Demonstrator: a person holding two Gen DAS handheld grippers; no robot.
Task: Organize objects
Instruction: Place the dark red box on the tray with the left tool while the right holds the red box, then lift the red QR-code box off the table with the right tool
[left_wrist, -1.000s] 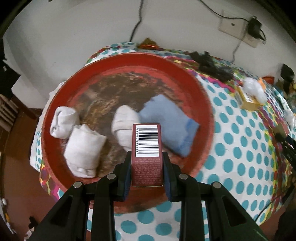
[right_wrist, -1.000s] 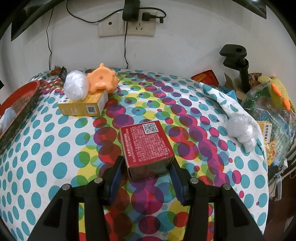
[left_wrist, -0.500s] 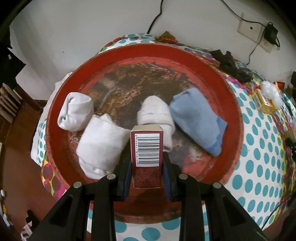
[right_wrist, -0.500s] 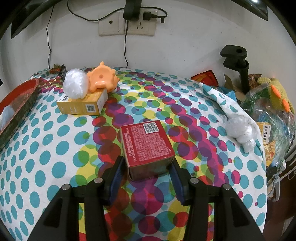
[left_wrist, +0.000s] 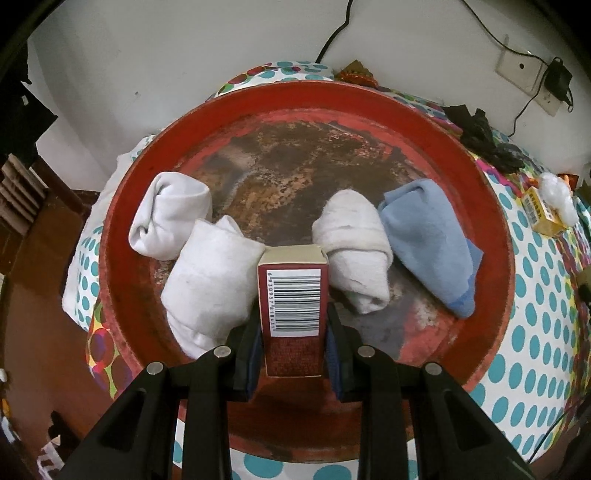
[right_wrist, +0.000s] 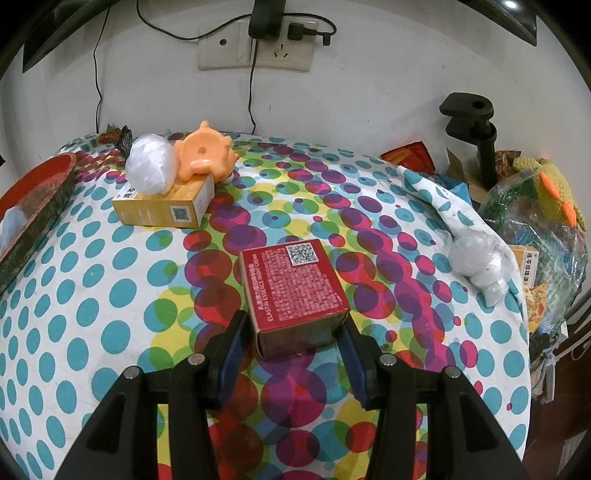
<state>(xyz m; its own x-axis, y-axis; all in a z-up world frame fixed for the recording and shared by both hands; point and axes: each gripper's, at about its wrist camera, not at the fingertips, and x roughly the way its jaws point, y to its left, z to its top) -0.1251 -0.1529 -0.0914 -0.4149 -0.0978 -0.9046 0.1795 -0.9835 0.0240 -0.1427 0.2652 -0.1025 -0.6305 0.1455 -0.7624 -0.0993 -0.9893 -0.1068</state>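
My left gripper (left_wrist: 291, 325) is shut on a narrow dark-red box (left_wrist: 290, 295) with a barcode label facing up. It hangs over the near part of a round red tray (left_wrist: 495, 221), between two rolled white socks (left_wrist: 210, 280) (left_wrist: 354, 254). A third white roll (left_wrist: 170, 218) and a folded blue cloth (left_wrist: 432, 243) also lie in the tray. My right gripper (right_wrist: 293, 328) is closed on the near end of a squat red box (right_wrist: 295, 284) with a QR code, low over the dotted tablecloth (right_wrist: 92, 295).
A yellow box (right_wrist: 162, 208) bears a plastic-wrapped white ball (right_wrist: 149, 168), with an orange toy (right_wrist: 205, 155) behind it. The tray's edge (right_wrist: 40, 192) shows at far left. At right sit another wrapped ball (right_wrist: 474, 266), a black clamp (right_wrist: 476, 125) and bagged clutter (right_wrist: 535, 221).
The left gripper has carried the narrow box leftward and lower over the tray, now between the two white socks. The right gripper and its box have not moved.
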